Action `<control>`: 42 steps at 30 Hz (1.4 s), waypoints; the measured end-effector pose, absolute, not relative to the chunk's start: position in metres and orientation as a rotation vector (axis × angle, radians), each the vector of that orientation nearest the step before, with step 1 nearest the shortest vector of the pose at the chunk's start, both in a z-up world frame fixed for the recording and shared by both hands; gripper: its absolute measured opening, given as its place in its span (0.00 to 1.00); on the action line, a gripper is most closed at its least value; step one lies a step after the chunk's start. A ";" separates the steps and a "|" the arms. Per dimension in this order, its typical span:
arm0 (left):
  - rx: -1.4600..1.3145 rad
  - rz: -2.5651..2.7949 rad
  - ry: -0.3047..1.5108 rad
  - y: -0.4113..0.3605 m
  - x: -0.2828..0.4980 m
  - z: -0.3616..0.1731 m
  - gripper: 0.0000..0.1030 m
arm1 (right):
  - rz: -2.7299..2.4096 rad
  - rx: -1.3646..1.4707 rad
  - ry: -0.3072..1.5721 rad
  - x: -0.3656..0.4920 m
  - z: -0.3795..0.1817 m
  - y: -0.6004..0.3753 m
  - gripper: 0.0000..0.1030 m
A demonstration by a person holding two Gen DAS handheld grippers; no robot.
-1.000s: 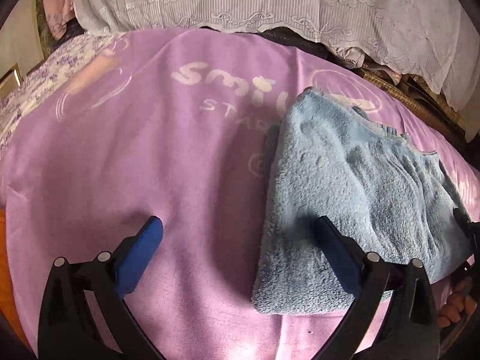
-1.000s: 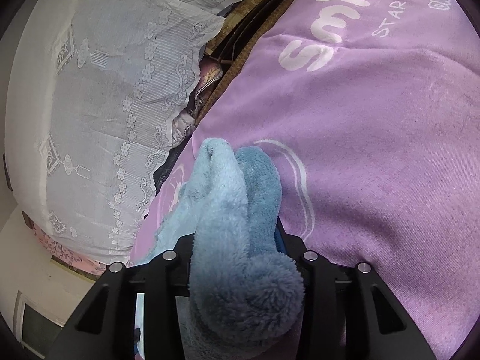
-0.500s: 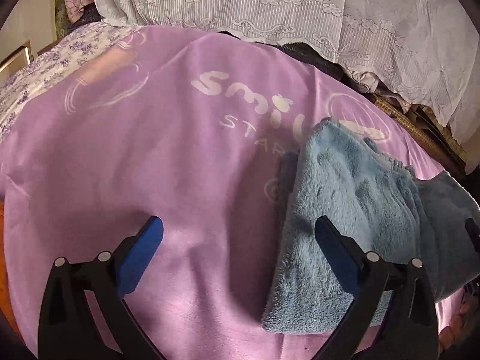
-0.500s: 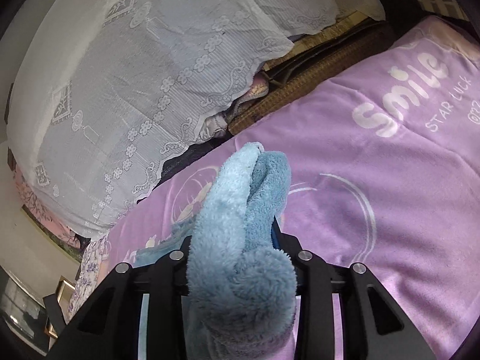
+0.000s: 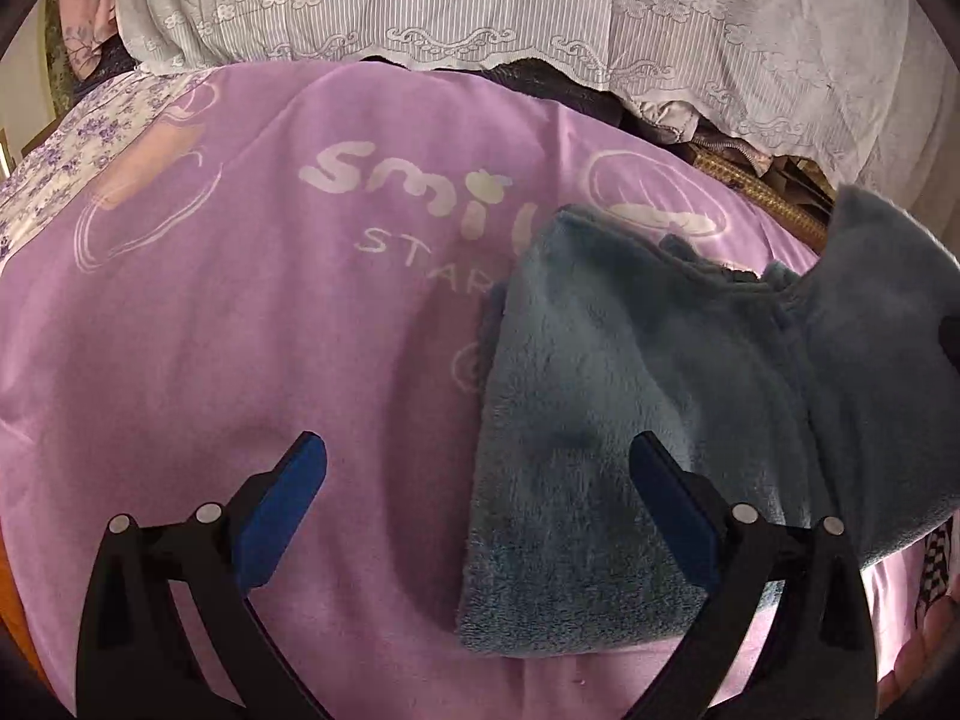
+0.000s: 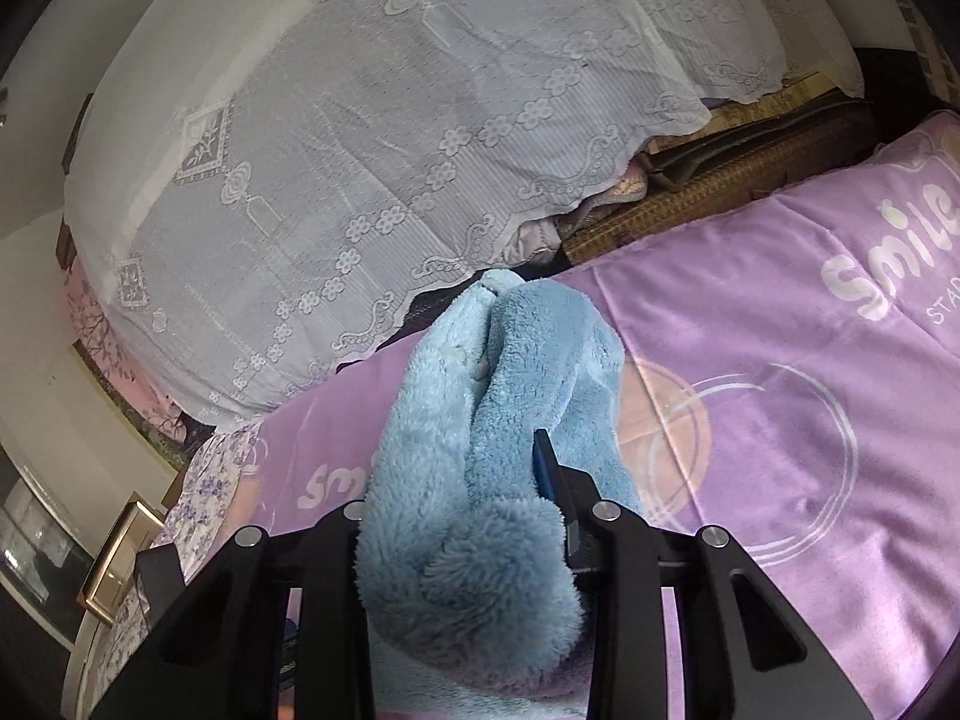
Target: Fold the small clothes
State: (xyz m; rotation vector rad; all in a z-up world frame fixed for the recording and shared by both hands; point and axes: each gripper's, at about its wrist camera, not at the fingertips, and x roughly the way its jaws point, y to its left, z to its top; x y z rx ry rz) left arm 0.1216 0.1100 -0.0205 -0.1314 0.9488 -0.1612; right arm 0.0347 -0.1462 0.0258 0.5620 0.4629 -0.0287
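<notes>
A folded blue fleece garment (image 5: pixel 600 390) lies on the purple blanket (image 5: pixel 240 330). Its right side is lifted into a standing flap (image 5: pixel 888 330). My left gripper (image 5: pixel 474 444) hovers open over the garment's left edge, with one pad above the blanket and the other above the fleece. In the right wrist view my right gripper (image 6: pixel 474 450) is shut on a thick bunch of the same fleece (image 6: pixel 498 360), held up off the blanket (image 6: pixel 780 390). The fleece hides its left pad.
A white lace cloth (image 5: pixel 540 12) covers a pile at the back, also seen as lace cloth (image 6: pixel 390 150). A woven mat edge (image 5: pixel 756 198) and a flowered sheet (image 5: pixel 90 138) border the blanket. A framed picture (image 6: pixel 120 558) stands lower left.
The right gripper has risen and rolled with the fleece in it, lifting the garment's right side into a flap. The left gripper has hardly moved and stays open.
</notes>
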 end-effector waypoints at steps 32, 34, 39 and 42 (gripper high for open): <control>-0.436 0.064 1.009 0.216 0.149 -0.039 0.96 | 0.179 -0.022 0.642 0.081 -0.023 0.059 0.79; -0.434 0.067 1.015 0.219 0.148 -0.038 0.96 | 0.209 0.013 0.634 0.076 -0.018 0.052 0.79; -0.469 0.063 1.003 0.229 0.144 -0.031 0.96 | 0.326 0.109 0.555 0.040 0.017 0.021 0.79; -0.458 0.043 0.983 0.226 0.140 -0.021 0.96 | 0.313 0.084 0.453 0.012 0.039 0.000 0.79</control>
